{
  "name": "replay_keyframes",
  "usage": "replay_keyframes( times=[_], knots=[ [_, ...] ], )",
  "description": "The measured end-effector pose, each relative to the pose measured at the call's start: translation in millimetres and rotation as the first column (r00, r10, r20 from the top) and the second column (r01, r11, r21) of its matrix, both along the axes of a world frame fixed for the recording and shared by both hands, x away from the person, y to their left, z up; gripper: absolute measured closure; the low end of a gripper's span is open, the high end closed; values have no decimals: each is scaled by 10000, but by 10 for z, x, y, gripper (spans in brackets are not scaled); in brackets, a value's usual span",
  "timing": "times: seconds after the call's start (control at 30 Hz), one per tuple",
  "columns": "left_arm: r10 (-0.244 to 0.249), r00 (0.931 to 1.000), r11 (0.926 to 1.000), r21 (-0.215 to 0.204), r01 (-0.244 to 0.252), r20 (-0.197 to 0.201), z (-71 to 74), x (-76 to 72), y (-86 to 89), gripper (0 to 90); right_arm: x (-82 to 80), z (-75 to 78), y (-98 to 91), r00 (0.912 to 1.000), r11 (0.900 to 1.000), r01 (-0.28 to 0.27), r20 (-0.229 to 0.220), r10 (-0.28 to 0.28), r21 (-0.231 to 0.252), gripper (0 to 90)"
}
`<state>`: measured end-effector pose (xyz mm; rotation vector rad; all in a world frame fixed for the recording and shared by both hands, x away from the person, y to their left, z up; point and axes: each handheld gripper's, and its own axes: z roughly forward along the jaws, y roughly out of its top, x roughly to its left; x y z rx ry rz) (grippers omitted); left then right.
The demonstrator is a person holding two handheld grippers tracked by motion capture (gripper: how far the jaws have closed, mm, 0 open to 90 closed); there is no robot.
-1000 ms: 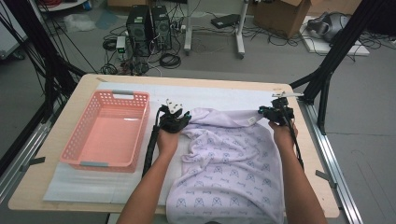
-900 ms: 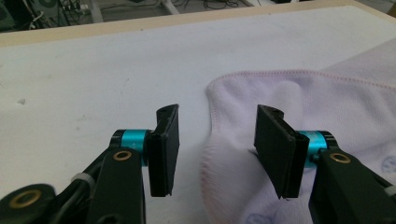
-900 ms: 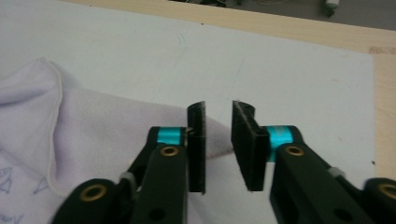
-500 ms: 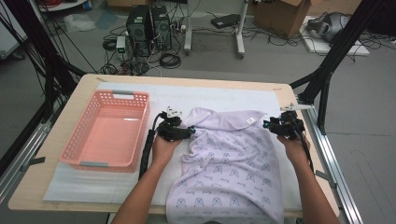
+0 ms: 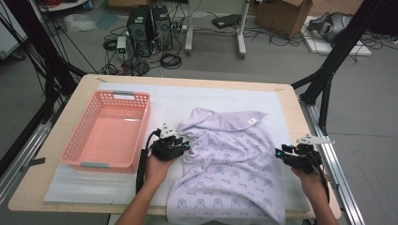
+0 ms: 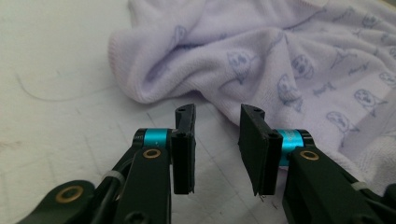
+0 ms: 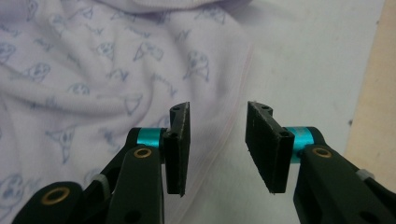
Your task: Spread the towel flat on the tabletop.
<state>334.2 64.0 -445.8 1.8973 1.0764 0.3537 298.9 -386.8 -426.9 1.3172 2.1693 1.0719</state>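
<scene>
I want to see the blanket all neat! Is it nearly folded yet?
Not yet. One fold looks started: the far end of the lilac blanket is flopped over in a rumpled heap. Right now each hand-held gripper, left and right, waits open beside a blanket edge, holding nothing. Left to do: grab the edges, finish folding, and maybe put it in the pink basket.

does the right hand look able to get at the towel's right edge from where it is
Probably yes. The right tongs stand open with nothing between them, and the towel has its right edge lying flat on the white mat just ahead of them, nothing in between.
</scene>
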Motion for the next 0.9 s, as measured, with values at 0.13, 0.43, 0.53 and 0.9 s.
replay_keyframes(
  times=[0.13, 0.43, 0.53, 0.9],
  knots=[
    [-191, 9995, 9994, 289, 198, -238, -57, 18, -188, 605, -86, -49, 9, 9999, 9999, -88, -92, 87, -135, 597],
    [-996, 9949, 9886, 1148, 969, 180, -50, -74, -495, 802, -115, -19, 71, 9995, 9996, -291, 142, 291, 10, 596],
    [-426, 9989, 9910, 1277, 395, 212, -40, -62, -443, 896, -127, -13, 56, 9995, 9997, -249, 170, 248, 66, 596],
    [625, 9980, 9978, -239, -622, 85, -45, -23, 128, 772, -103, -54, 25, 9999, 9995, 102, 46, -103, 307, 592]
  ],
)
